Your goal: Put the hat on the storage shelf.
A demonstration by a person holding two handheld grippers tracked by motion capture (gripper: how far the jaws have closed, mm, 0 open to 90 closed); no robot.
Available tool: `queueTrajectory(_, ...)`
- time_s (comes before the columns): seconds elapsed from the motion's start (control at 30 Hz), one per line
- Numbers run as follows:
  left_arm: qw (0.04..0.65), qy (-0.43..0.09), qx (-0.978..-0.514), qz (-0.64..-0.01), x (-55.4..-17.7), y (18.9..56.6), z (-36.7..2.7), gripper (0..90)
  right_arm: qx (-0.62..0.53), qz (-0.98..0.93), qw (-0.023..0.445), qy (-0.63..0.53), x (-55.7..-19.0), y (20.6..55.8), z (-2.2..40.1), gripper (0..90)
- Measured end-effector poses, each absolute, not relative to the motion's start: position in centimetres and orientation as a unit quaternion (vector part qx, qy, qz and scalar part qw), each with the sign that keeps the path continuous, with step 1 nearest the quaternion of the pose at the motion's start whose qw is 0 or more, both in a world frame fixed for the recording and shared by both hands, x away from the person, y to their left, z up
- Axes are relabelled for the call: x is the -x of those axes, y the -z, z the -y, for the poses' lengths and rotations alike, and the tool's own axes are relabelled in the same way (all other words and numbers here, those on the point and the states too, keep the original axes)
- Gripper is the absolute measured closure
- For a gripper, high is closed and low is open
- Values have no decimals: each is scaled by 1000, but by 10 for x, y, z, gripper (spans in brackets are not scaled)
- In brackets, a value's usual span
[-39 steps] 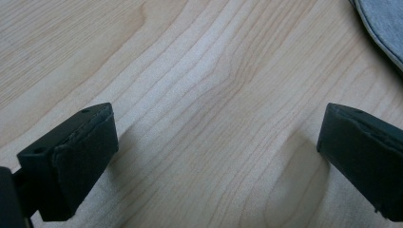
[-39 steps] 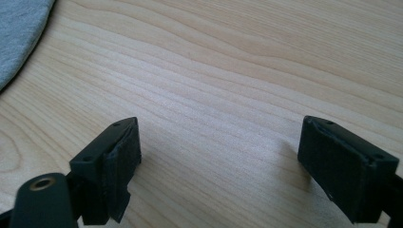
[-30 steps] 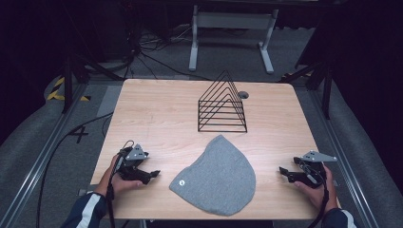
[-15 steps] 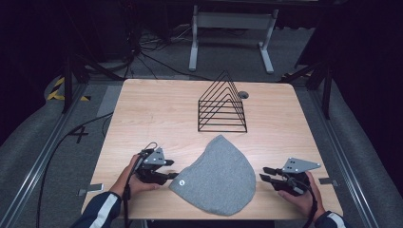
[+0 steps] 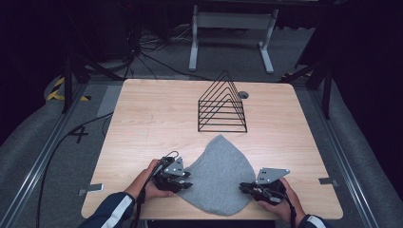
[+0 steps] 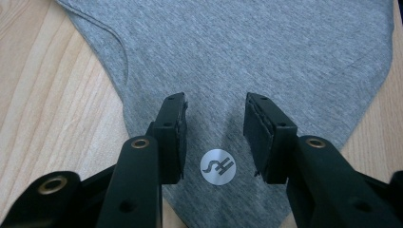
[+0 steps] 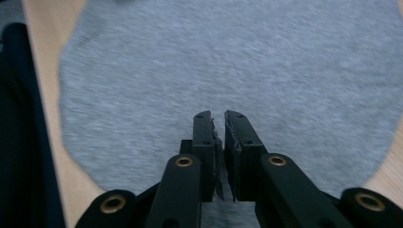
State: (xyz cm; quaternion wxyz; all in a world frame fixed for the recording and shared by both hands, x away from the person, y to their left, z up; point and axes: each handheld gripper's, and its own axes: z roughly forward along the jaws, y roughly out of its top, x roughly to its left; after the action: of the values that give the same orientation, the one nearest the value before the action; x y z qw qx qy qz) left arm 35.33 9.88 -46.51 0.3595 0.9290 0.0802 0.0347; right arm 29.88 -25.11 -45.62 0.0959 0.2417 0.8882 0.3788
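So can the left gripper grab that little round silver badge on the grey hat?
Probably yes. The left gripper sits open right over the grey knit hat, with the round silver badge lying between its jaws and nothing covering it.

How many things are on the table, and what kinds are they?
Grey cloth hat: 1
Black wire rack: 1
Handheld grippers: 2, the left gripper and the right gripper
Total: 4
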Motion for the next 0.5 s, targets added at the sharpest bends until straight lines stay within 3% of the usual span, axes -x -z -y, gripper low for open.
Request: queueTrajectory(0.5,360,-11,-931,-56,-336,465,-80,614,-302,-872,127,-363,-341,460,273,869)
